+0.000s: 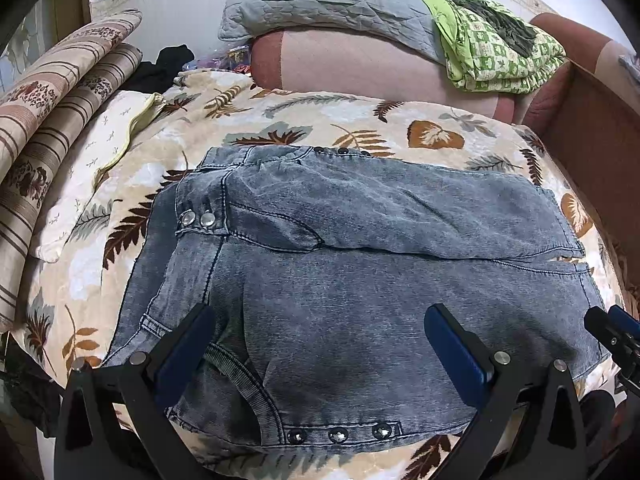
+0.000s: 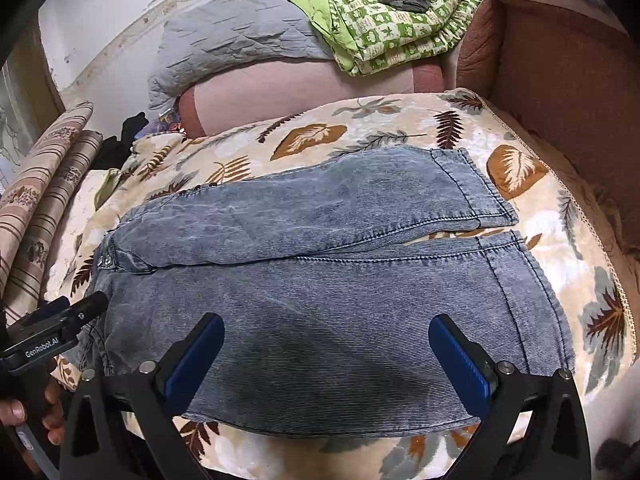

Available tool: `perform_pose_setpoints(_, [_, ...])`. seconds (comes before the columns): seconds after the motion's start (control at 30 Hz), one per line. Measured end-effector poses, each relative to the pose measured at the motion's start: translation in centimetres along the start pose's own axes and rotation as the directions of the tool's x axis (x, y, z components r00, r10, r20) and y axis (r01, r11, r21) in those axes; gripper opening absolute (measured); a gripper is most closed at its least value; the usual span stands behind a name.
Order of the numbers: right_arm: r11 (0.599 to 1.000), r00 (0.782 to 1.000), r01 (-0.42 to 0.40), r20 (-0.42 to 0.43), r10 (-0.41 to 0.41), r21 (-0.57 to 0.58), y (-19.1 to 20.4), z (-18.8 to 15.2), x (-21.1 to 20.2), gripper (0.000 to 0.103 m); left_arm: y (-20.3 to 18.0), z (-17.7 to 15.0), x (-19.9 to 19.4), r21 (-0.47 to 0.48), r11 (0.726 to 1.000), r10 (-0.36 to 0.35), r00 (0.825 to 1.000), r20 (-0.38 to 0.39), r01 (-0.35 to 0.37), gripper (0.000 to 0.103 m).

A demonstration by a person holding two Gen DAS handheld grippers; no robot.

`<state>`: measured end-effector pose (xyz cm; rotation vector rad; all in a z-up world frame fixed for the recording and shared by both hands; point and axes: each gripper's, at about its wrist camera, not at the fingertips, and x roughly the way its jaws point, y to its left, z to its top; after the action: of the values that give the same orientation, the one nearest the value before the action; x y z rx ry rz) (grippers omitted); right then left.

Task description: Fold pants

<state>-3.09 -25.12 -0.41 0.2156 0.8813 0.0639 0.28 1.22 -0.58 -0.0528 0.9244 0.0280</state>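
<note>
1. Across the middle of the bed, on the leaf-patterned blanket (image 1: 360,120), lie the pants (image 1: 360,264), a pair of washed blue denim spread flat with both legs side by side, waistband toward the blanket's left edge and cuffs toward its right edge.
2. Two metal snaps (image 1: 197,220) sit at the waistband, and a row of three studs (image 1: 339,435) runs along the near hem at the blanket's front edge.
3. On the right wrist view the two legs part slightly at the cuffs (image 2: 496,216), with a sliver of blanket showing between them.
4. The left gripper (image 1: 320,344) hangs over the waist end, its blue-padded fingers spread wide and grasping nothing.
5. The right gripper (image 2: 326,356) hangs over the near leg, likewise released, fingers wide apart and empty.
6. A hand (image 2: 28,416) at the lower left of the right wrist view grips the handle of the left gripper.
7. Beyond the blanket's far edge rest a pink bolster (image 1: 360,68), a grey quilted pillow (image 1: 320,4) and a folded green patterned cloth (image 1: 500,52).
8. Striped rolled bedding (image 1: 52,112) lies along the left edge.
</note>
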Motion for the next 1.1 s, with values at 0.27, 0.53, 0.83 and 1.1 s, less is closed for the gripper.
perform_pose_setpoints(0.27, [0.969, 0.985, -0.129, -0.089, 0.151, 0.208, -6.0, -1.8, 0.6, 0.103, 6.0, -1.2, 0.5, -0.211, 0.977, -0.045, 0.998, -0.05, 0.034, 0.103])
perform_pose_setpoints(0.53, [0.726, 0.986, -0.032, -0.1, 0.137, 0.687, -23.2, -7.3, -0.6, 0.103, 16.7, -6.7, 3.1, -0.575, 0.812, -0.016, 0.979, -0.202, -0.105, 0.103])
perform_pose_setpoints(0.83, [0.827, 0.97, -0.017, -0.191, 0.149, 0.562, -21.8, -5.2, 1.2, 0.014, 16.7, -8.1, 3.6, -0.561, 0.814, 0.017, 0.973, -0.23, -0.147, 0.054])
perform_pose_setpoints(1.1, [0.941, 0.989, 0.129, -0.114, -0.098, 0.313, -18.1, -2.9, -2.3, 0.014, 17.0, -6.8, 1.5, -0.483, 0.854, 0.117, 0.976, -0.182, -0.192, 0.013])
